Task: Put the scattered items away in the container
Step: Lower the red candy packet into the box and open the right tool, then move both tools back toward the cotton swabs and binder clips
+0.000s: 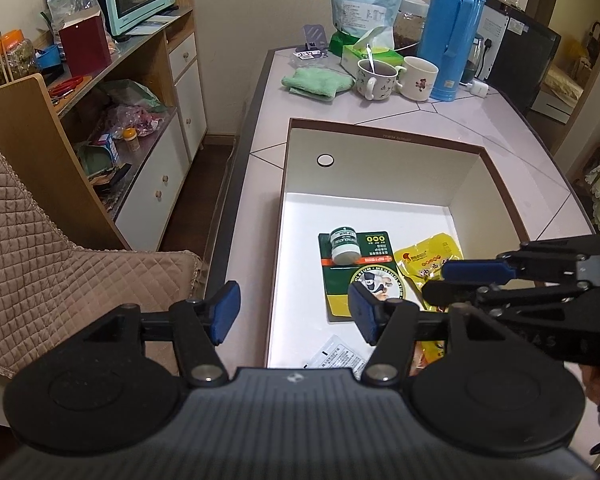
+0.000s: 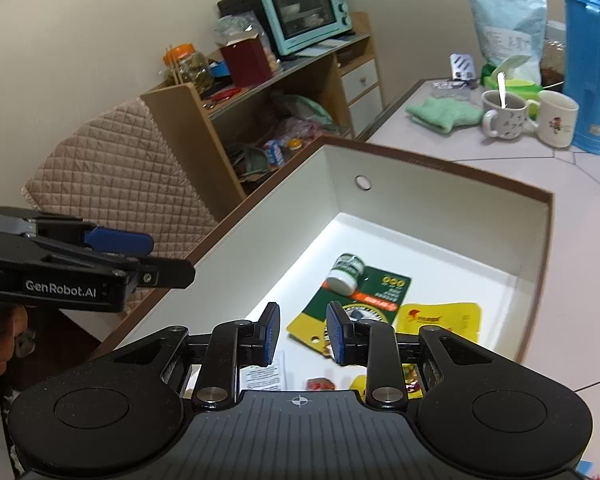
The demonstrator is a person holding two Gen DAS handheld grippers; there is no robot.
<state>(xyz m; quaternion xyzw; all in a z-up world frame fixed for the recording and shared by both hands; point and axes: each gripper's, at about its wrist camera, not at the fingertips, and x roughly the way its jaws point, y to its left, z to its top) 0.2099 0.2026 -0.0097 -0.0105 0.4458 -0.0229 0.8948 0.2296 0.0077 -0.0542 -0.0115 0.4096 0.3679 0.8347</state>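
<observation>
Pale tabletop (image 1: 480,128) carries the container (image 1: 384,160); lip-balm card (image 2: 364,300) and yellow packet (image 2: 440,318) lie inside. I hold left gripper (image 1: 294,312) and right gripper (image 2: 302,334) parted, empty. Risk: grippers collide above the box.

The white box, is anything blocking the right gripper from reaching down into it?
Nothing visible does. The right gripper hangs over the open-topped white box, jaws apart and empty; only the green card and small jar lie on the floor below.
</observation>
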